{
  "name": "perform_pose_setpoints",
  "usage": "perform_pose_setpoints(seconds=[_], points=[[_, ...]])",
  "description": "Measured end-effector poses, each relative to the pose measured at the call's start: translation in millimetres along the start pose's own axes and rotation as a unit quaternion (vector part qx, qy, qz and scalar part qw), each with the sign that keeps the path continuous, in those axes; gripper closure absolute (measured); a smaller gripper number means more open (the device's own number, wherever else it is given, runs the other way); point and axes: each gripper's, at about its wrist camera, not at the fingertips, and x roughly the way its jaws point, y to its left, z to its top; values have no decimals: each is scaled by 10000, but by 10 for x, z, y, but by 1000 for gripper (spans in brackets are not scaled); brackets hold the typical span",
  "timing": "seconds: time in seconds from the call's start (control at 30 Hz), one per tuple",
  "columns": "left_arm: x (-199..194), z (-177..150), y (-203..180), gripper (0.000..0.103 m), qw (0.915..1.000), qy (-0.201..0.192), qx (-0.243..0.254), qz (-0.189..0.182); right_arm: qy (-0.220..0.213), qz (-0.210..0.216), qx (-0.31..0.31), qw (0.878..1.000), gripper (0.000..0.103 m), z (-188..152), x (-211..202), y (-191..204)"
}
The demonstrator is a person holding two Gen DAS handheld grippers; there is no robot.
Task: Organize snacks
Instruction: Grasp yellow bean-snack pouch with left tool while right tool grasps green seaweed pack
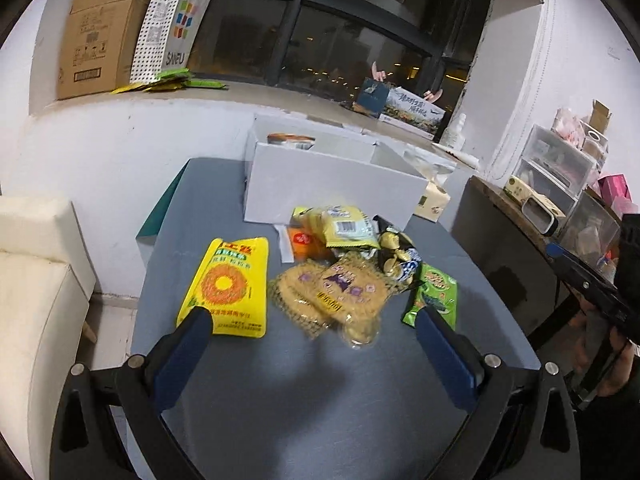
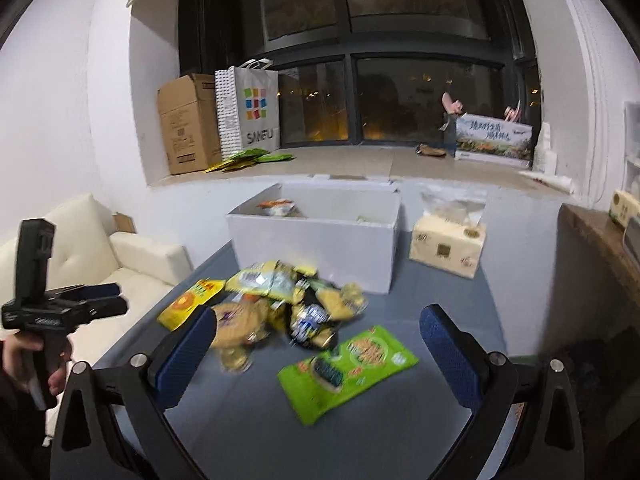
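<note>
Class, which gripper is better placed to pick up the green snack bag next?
Right. The green snack bag lies between the open right gripper's fingers; for the left gripper, it sits off by one finger.

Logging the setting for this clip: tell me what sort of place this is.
Probably a lived-in apartment room, used partly for storage. A cream sofa sits beside the table, a cardboard box and shopping bag stand on the window ledge, and a tissue pack lies near the snack pile.
</note>
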Motion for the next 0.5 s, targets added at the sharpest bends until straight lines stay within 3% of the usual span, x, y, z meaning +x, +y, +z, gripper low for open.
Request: perform_pose_setpoints(seconds=[0.3,0.5], points=[[435,70,257,0,9988,409,-138,223,86,-45,55,9999,0,-96,4,1],[985,292,507,0,9959,862,-161,236,71,-6,44,10000,0,-102,2,19]])
